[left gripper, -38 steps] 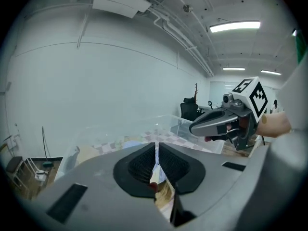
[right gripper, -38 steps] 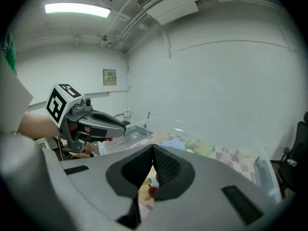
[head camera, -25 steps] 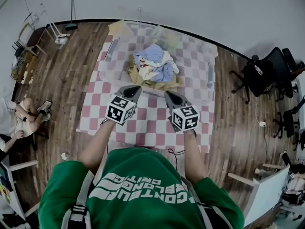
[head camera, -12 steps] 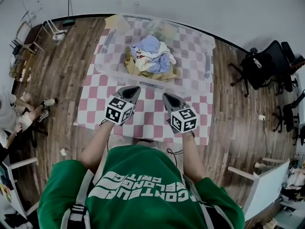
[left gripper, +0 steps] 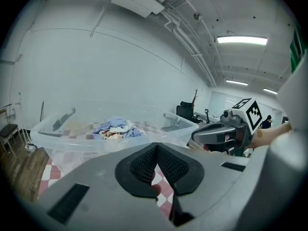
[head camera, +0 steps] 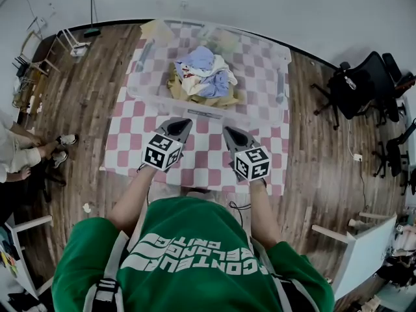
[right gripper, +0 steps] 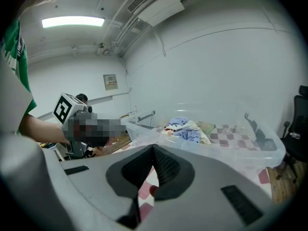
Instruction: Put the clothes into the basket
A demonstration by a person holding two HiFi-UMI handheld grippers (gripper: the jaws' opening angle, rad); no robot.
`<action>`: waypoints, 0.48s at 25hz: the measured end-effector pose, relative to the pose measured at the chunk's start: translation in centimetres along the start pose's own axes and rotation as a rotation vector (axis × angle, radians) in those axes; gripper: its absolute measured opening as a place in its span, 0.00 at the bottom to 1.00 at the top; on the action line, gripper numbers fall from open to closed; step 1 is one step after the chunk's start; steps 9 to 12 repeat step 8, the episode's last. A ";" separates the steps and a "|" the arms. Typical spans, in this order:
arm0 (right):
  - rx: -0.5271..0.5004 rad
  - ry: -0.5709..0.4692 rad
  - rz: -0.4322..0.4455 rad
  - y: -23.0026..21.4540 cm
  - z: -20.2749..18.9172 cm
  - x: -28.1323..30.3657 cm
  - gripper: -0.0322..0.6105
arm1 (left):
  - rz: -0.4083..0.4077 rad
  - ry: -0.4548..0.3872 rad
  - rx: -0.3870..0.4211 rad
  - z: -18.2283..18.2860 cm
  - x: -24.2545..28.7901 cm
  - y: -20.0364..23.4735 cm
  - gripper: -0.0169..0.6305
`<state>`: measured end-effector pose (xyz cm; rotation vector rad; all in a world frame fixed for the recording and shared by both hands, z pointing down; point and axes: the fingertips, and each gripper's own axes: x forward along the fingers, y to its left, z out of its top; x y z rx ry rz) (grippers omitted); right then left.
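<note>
Clear plastic basket is set at 12 o'clock on the checked desk, with the clothes heaped inside. The left hand-held gripper and right hand-held gripper are held shut and empty at 6 o'clock. The task looks done, so the desk should be checked for strays

Wooden floor, white wall, black office chair.

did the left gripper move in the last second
Yes. The left gripper, jaws shut and empty, has drawn back toward the person: its tip was over the near rim of the basket and now sits just short of it.
</note>
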<state>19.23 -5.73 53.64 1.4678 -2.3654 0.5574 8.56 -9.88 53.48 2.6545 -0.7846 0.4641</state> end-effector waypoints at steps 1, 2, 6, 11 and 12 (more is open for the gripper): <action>0.000 -0.003 -0.001 -0.1 0.0 -0.1 0.06 | -0.001 0.000 0.002 0.0 0.0 -0.1 0.03; -0.001 -0.005 -0.002 -0.2 0.1 -0.2 0.06 | -0.002 -0.001 0.002 0.1 0.1 -0.1 0.03; -0.004 -0.010 -0.007 -0.5 0.3 -0.5 0.06 | -0.006 0.003 -0.001 0.0 0.2 -0.4 0.03; -0.004 -0.011 -0.009 -0.7 0.2 -0.6 0.06 | -0.007 0.004 -0.002 0.0 0.2 -0.6 0.03; -0.004 -0.011 -0.009 -0.7 0.2 -0.6 0.06 | -0.007 0.004 -0.002 0.0 0.2 -0.6 0.03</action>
